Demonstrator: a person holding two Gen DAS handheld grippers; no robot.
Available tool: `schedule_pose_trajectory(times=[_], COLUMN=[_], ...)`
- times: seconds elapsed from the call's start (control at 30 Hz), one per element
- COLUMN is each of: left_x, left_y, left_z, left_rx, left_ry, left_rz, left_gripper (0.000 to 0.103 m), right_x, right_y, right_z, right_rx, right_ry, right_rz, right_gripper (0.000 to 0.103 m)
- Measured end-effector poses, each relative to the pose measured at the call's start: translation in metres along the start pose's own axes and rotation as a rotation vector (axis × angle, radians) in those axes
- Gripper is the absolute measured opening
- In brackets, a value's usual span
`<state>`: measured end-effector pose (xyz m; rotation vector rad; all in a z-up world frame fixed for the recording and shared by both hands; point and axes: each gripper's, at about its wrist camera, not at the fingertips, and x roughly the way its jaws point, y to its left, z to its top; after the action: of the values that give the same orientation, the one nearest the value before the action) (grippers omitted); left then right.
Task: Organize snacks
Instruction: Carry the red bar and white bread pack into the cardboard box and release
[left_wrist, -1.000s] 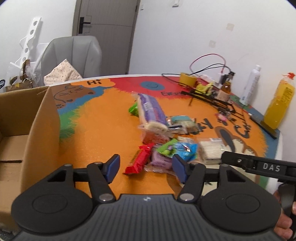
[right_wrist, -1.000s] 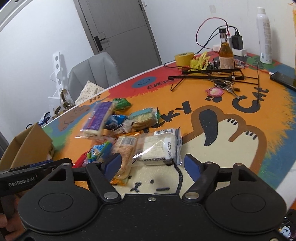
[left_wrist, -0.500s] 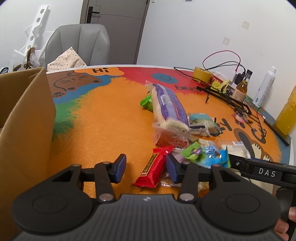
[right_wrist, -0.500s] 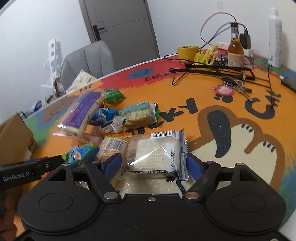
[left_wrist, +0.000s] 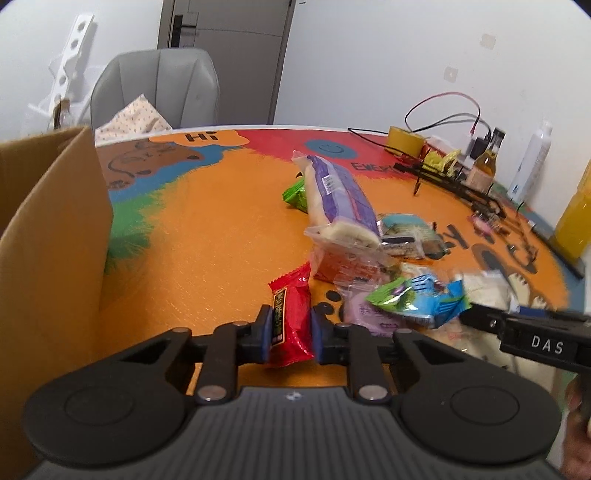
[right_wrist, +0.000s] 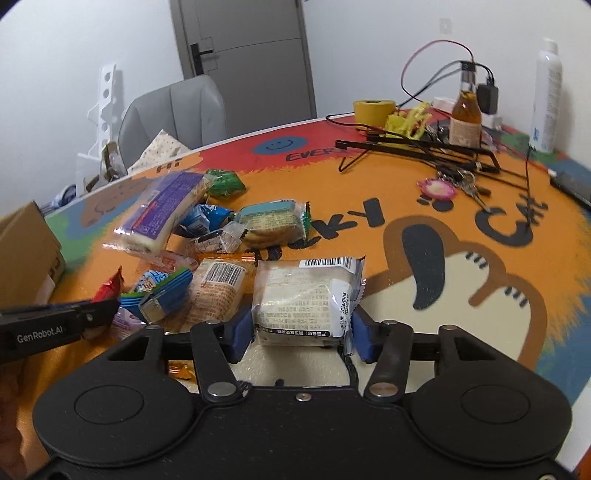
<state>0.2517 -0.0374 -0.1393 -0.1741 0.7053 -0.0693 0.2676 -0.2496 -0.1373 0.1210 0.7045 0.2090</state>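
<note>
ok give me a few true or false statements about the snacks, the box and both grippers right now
1. The left gripper is shut on the red snack packet. True.
2. The right gripper has the purple-wrapped bread between its pads. False: it has the clear-wrapped white cake between them, its jaws having just been closing.
3. The cardboard box is full of snacks. False: its inside is not visible.
4. A green packet lies beside the purple-wrapped bread. True.

Both wrist views look forward and down along their fingers, close over the table (left_wrist: 207, 236). Both share the snack pile (right_wrist: 221, 240) beyond the fingertips.
</note>
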Motion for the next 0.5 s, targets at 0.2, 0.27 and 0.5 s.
schedule_pose_trajectory(times=[0.2,0.27,0.5], left_x=[-0.014,-0.02,-0.052], left_y=[-0.006,-0.006,-0.004], left_z=[-0.005,-0.005,-0.004], left_rx=[0.014,0.017,0.016], left_ry=[-0.016,-0.024,-0.081], left_rz=[-0.025,-0.023,-0.025], left_gripper=[0.02,0.02,0.02], right_x=[-0.017,-0.025,-0.053], right_y=[-0.001,0.001,0.009], right_z=[-0.01,-0.01,-0.005], right_rx=[0.059,0.056,0.069], right_ry=[-0.029,-0.044,-0.11], right_rz=[0.01,0.02,0.029], right_gripper=[0.049,0.049,0.049])
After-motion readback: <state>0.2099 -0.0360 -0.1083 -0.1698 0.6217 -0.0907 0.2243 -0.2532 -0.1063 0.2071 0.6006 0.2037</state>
